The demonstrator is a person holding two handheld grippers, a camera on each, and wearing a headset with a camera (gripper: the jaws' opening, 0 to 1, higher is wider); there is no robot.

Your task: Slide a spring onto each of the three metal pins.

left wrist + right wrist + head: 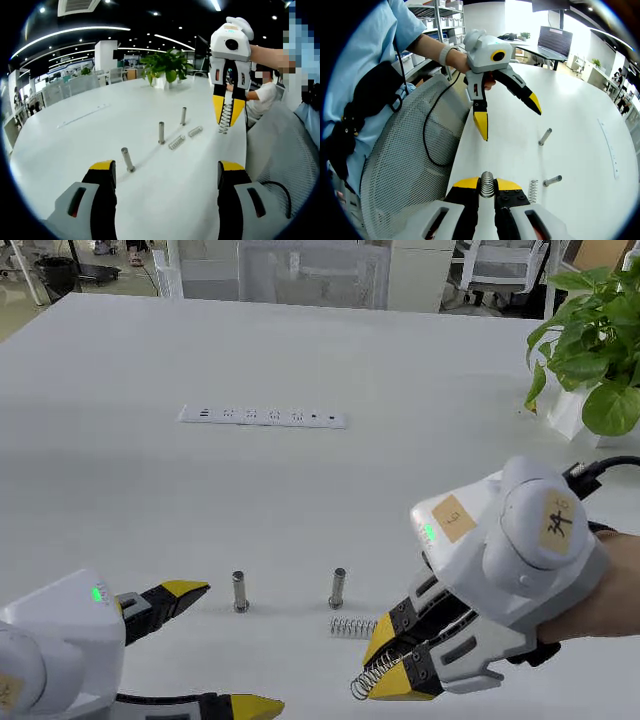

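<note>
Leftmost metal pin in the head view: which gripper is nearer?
Left. The open left gripper sits just left of the upright silver pin; the right gripper, shut on a coiled spring, is farther right.

Left hand-held gripper (pixel 240 646) low, jaws wide apart; right hand-held gripper (pixel 382 668) tilted down, jaws clamped on spring (pixel 365 680).

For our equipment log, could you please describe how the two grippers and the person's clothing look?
Both the left gripper and right gripper have white moulded shells, black jaws with yellow tips and a green light. The right one carries tan stickers with dark marks and a black cable behind. The person wears a light blue short-sleeved shirt with a black strap.
</note>
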